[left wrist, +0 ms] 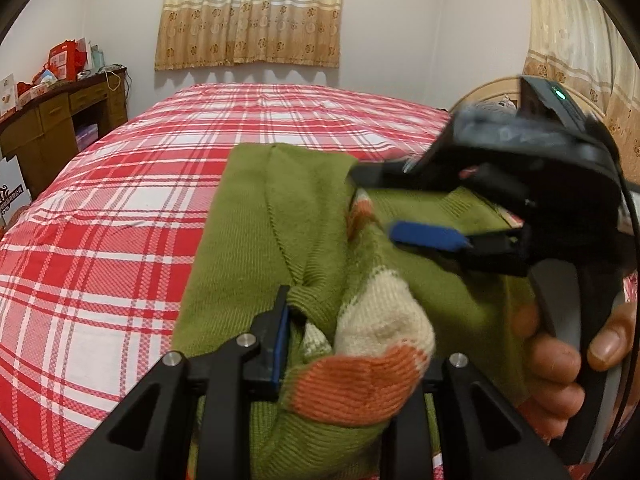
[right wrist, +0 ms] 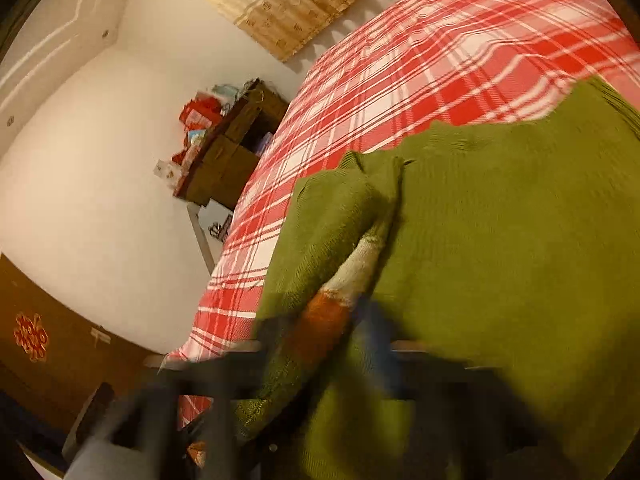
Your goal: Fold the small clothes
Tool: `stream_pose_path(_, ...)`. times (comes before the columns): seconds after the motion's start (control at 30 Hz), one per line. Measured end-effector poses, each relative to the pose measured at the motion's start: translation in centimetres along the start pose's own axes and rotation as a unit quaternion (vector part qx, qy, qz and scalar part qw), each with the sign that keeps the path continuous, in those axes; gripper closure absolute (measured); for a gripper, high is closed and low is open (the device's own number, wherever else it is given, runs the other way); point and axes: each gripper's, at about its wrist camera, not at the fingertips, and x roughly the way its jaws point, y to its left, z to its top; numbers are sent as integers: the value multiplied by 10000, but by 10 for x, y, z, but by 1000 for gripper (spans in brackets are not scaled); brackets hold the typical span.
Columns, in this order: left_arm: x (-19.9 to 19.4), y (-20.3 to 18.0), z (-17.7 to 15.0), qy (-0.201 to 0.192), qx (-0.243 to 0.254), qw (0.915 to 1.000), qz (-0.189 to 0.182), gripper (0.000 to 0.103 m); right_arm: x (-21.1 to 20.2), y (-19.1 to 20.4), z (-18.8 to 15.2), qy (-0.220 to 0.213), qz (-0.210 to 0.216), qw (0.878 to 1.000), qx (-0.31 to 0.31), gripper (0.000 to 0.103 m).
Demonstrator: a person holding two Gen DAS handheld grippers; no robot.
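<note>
Nearest the left wrist camera, the left gripper (left wrist: 340,344) stood narrow, its blue-padded finger (left wrist: 280,344) pressed against a bunched fold of the olive-green knitted sweater with cream and orange patches (left wrist: 248,240); the opposite finger was hidden behind the wool, but the fold looked pinched between the two. The orange band (left wrist: 356,384) and cream patch (left wrist: 384,320) bulged out of that grip, so the knit was clearly soft and thick, and it crumpled rather than creased. Just beyond, over the right side of the garment, the right gripper (left wrist: 380,204) stood with its jaws wide apart and nothing between them, a person's hand (left wrist: 560,360) wrapped round its handle. In the blurred right wrist view the sweater (right wrist: 500,240) spread broad and flat over the bed, one layer humped up at the left. It would probably be light, limp and a little stretchy, not slippery or fragile; a ribbed hem or cuff edge seemed the surest place to take hold, through all layers at once. Farther off lay the red-and-white plaid bedsheet (left wrist: 120,200), then a brown wooden desk (left wrist: 60,120) and yellow patterned curtains (left wrist: 252,12).
</note>
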Motion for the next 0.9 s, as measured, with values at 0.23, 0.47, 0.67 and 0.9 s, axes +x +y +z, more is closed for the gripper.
stream_pose_path(0.23, -1, 1, 0, -12, -11, 10000, -7, 77, 8, 3, 12, 31, -8, 10000, -75, 29)
stream_pose_path(0.47, 0, 1, 0, -9, -27, 10000, -21, 76, 51, 25, 26, 446, -459, 9951, -758, 72)
stream_pose_path(0.67, -1, 1, 1, 10, -53, 10000, 2, 77, 43, 38, 25, 260, -767, 9909, -1079, 90)
stream_pose_path(0.9, -20, -30, 15, -59, 315, 9994, 131, 80, 3, 60, 33, -40, -785, 9839, -1603, 91)
